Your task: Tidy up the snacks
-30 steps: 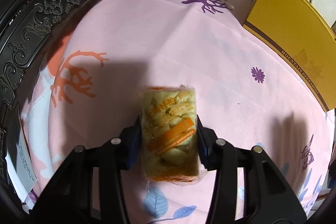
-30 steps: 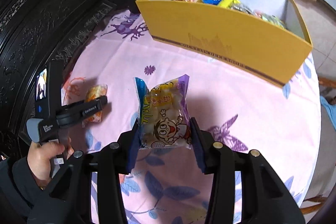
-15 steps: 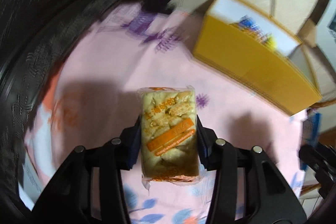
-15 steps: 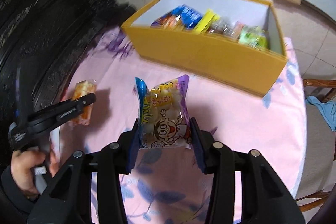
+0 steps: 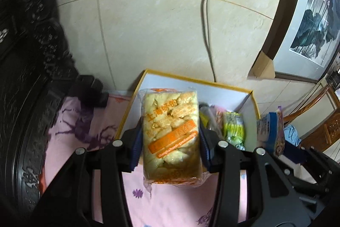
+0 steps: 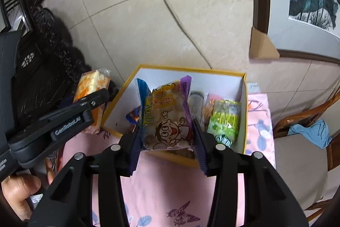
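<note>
Both packs look light and crinkly; we pinch mid-body: left hand-held gripper clamps cracker pack, right hand-held gripper clamps cartoon pack, near yellow box.

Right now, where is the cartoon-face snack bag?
The cartoon-face snack bag is clamped in the right claw, held over the open yellow box, just left of the green packet inside.

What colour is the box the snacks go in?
The box is yellow outside and white inside, clearest in the right wrist view.
</note>
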Tool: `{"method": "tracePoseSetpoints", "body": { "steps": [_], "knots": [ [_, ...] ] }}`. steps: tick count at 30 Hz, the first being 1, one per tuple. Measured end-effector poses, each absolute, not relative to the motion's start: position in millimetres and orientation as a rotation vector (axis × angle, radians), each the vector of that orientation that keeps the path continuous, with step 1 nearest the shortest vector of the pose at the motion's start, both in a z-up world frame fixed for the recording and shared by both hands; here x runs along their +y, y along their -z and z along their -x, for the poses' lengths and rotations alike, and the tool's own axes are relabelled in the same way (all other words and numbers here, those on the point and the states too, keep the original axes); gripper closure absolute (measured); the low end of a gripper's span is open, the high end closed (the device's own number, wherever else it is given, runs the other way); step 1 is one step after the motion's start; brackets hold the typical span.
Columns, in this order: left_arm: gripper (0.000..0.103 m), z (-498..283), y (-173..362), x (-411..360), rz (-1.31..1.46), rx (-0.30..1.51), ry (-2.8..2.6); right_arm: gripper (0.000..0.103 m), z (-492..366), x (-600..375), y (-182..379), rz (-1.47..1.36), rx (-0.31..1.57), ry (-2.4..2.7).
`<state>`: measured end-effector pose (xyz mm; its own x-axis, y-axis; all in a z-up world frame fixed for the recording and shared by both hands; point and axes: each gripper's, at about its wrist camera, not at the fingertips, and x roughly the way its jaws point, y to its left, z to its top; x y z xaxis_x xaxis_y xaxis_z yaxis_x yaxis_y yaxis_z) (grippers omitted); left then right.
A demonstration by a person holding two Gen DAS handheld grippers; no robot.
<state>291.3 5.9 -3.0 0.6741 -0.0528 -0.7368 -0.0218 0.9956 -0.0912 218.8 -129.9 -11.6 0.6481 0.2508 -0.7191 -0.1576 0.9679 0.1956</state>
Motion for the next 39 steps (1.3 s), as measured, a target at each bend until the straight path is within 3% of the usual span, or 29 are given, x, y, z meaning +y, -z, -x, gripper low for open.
{"method": "tracePoseSetpoints", "body": {
  "steps": [12, 13, 14, 15, 18, 39],
  "knots": [
    [0.055, -324, 12, 4, 0.082, 0.870, 0.033, 0.056, -242, -138, 9, -0.104, 0.830, -0.206],
    [0.039, -325, 11, 3, 0.084, 0.869, 0.036, 0.054, -242, -138, 9, -0.099, 0.828, -0.197],
    [0.026, -327, 9, 2, 0.087, 0.867, 0.039, 0.045, -244, -138, 10, -0.091, 0.828, -0.181],
    [0.009, -328, 7, 1, 0.085, 0.856, 0.036, 0.030, -246, -138, 11, -0.081, 0.833, -0.164],
    [0.004, -327, 0, -2, 0.062, 0.822, 0.028, 0.023, -250, -141, 16, -0.070, 0.849, -0.126],
    [0.002, -317, 8, -11, 0.057, 0.888, 0.063, 0.023, -240, -143, 24, -0.091, 0.898, -0.155]
  ]
}}
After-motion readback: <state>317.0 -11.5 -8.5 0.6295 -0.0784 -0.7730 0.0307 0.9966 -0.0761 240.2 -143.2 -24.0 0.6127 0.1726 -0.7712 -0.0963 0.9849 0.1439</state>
